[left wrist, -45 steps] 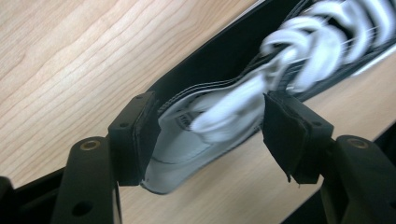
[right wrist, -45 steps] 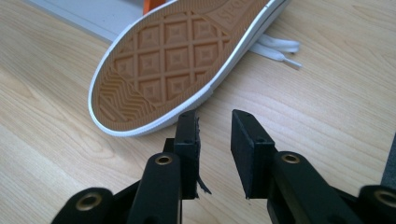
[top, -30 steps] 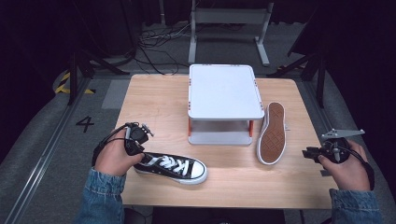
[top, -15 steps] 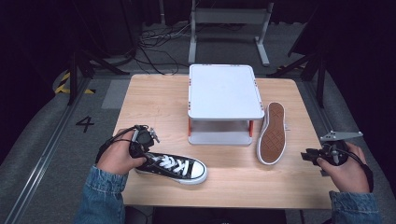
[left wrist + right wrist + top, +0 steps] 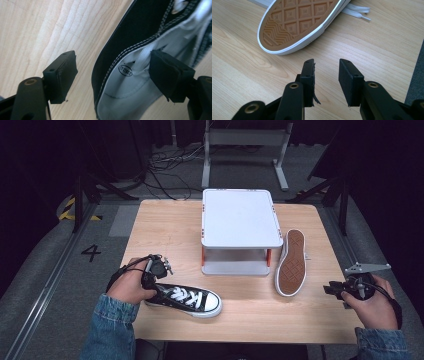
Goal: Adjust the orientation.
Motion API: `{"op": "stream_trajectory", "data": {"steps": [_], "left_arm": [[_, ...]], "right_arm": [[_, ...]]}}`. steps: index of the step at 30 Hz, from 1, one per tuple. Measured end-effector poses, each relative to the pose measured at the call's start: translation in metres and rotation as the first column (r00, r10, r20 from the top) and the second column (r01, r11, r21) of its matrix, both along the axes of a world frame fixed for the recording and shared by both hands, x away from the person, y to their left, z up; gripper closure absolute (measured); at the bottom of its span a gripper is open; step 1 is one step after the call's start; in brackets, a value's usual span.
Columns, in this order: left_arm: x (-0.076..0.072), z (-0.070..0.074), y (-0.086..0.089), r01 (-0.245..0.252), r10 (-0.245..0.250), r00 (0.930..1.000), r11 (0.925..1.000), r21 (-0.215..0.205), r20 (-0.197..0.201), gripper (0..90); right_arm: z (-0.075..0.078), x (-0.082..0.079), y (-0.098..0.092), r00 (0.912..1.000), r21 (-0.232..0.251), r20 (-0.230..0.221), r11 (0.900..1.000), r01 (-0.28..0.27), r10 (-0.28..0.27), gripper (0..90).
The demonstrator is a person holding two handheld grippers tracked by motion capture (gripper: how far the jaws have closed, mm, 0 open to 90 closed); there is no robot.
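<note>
High view: the left gripper [image 5: 154, 270], jaws just opened wide astride the heel collar, sits at the black sneaker [image 5: 184, 299] in front of the white riser [image 5: 240, 227]. Right of that riser lies a second sneaker [image 5: 291, 262] on its side, sole showing. The right gripper [image 5: 334, 289] hovers beyond it, jaws apart and empty.

Bare table [image 5: 165, 225] is left free on the left of the white stand [image 5: 240, 217]. The right passage is blocked by the upturned shoe [image 5: 292, 262], the front-left by the black shoe [image 5: 187, 298].
</note>
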State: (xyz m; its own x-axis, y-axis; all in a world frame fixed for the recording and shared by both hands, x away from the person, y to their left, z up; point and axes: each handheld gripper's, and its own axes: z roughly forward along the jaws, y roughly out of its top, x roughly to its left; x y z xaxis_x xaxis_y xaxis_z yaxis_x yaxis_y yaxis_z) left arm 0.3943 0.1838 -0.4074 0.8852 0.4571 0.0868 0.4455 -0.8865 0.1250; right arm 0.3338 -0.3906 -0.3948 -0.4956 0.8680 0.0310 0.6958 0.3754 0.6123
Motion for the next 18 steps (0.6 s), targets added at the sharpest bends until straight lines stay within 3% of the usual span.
{"op": "stream_trajectory", "data": {"steps": [4, 7, 9, 10, 12, 16, 18], "left_arm": [[0.008, -0.009, -0.005, 0.034, -0.035, 0.9977, 0.9991, -0.027, -0.057, 39.3], [0.008, -0.005, -0.007, 0.032, -0.033, 0.9989, 0.9994, -0.015, -0.035, 51.3], [0.008, -0.005, -0.007, 0.036, -0.037, 0.9992, 0.9993, -0.002, -0.017, 66.8], [0.009, -0.004, -0.005, 0.021, -0.021, 0.9998, 0.9998, 0.002, -0.006, 66.8], [0.01, -0.002, -0.004, -0.022, 0.022, 0.9989, 0.9998, 0.003, -0.041, 75.9], [0.007, 0.005, 0.002, -0.073, 0.068, 0.9948, 0.9953, -0.064, -0.076, 78.0], [0.004, 0.012, 0.009, -0.119, 0.106, 0.9894, 0.9841, -0.132, -0.099, 78.6]], "right_arm": [[-0.001, 0.0, 0.001, 1.0, -0.005, -0.001, 1.0, -0.006, 0.006, 66.3], [-0.001, -0.002, 0.001, 1.0, -0.005, -0.001, 1.0, -0.007, 0.007, 66.1], [-0.001, -0.002, 0.0, 1.0, -0.009, 0.001, 1.0, -0.004, 0.004, 66.3], [-0.001, -0.002, 0.0, 1.0, -0.009, 0.001, 1.0, -0.004, 0.004, 66.3], [-0.001, -0.002, 0.0, 1.0, -0.008, 0.001, 1.0, -0.005, 0.005, 66.3], [-0.001, -0.001, 0.001, 1.0, -0.007, 0.002, 1.0, -0.003, 0.003, 66.3], [-0.001, 0.001, 0.001, 1.0, -0.009, 0.004, 1.0, -0.008, 0.008, 66.4]]}}
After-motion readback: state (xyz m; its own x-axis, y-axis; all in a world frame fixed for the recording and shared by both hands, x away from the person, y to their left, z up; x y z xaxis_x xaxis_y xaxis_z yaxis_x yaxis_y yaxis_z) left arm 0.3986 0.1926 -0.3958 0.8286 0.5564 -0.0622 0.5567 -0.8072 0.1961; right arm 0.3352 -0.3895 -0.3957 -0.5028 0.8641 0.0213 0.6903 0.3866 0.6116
